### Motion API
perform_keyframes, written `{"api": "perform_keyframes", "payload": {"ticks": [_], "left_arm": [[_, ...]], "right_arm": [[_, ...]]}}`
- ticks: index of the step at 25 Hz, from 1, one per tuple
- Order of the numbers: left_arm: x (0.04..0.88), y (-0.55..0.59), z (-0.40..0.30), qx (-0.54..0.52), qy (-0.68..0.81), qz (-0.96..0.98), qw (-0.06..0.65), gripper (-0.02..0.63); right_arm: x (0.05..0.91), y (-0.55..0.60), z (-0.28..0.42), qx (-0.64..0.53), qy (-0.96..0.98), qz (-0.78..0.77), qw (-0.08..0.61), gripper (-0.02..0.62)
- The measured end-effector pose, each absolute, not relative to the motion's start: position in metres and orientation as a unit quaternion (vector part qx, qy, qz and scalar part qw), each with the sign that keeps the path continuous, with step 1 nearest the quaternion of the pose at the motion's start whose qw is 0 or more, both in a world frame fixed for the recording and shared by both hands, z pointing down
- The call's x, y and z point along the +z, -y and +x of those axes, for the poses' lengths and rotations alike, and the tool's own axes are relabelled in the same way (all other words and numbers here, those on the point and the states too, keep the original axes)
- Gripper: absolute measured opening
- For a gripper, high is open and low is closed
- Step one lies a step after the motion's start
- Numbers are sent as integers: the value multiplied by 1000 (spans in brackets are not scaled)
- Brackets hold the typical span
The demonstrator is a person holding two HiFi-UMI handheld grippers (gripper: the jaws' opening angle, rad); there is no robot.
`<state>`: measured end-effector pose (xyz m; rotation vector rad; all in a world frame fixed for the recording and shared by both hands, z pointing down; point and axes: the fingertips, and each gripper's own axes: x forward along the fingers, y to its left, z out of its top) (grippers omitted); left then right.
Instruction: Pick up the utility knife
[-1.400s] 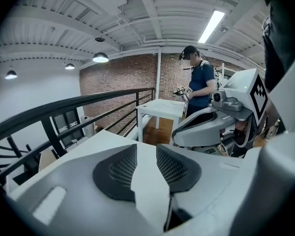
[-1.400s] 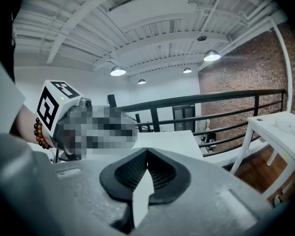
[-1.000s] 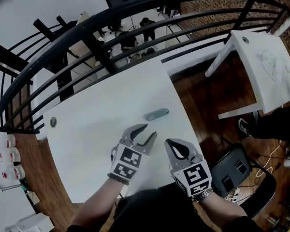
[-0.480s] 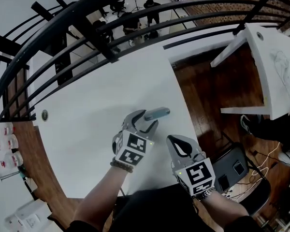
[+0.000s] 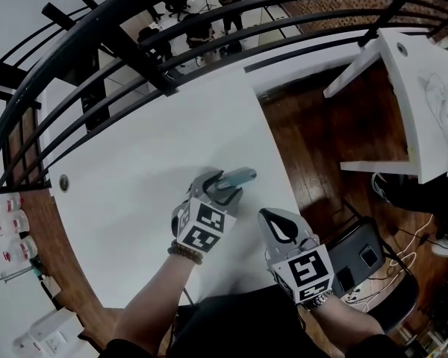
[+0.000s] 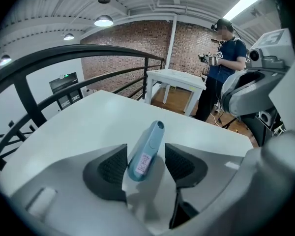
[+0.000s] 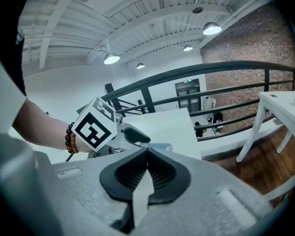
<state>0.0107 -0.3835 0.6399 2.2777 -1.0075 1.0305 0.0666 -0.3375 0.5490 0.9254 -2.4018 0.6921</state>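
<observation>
White table (image 5: pixel 134 162), centre frame — left gripper (image 5: pixel 222 186), jaws just opened wide, straddles the utility knife (image 5: pixel 243 175), unclamped; closing likely comes next. Right gripper (image 5: pixel 282 222) clenched, empty.

White table (image 5: pixel 127 200) slants across the middle of the frame. Blue-grey utility knife (image 5: pixel 237 177) lies flat on it, right of centre, close to the table's right edge. A small round disc (image 5: pixel 63 183) sits near its left corner.

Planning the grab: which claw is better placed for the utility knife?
Left. The left claw has just been opening, the utility knife between its jaws; the right claw is shut, aside.
</observation>
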Motion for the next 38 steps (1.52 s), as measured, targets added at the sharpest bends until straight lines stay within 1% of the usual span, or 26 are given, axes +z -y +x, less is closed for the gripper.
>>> {"api": "perform_keyframes", "payload": {"ticks": [1, 4, 7, 16, 17, 18, 28, 38], "left_arm": [[640, 384, 10, 375, 364, 824, 221, 245], [642, 382, 9, 383, 364, 821, 217, 187], [643, 380, 9, 390, 361, 819, 217, 158], [636, 378, 6, 393, 362, 818, 213, 130], [633, 378, 5, 391, 364, 818, 211, 122], [631, 378, 4, 390, 366, 819, 208, 98], [609, 368, -10, 378, 380, 824, 186, 94], [558, 331, -35, 359, 396, 833, 143, 94]], "right_arm": [[549, 339, 67, 252, 876, 338, 235, -8], [549, 339, 66, 255, 876, 339, 230, -8], [547, 340, 64, 255, 878, 338, 225, -8], [544, 340, 61, 250, 881, 333, 226, -8], [544, 339, 60, 249, 881, 333, 225, -8], [543, 339, 59, 249, 881, 333, 225, -8], [526, 320, 44, 229, 886, 335, 226, -8], [491, 279, 15, 195, 895, 338, 217, -8]]}}
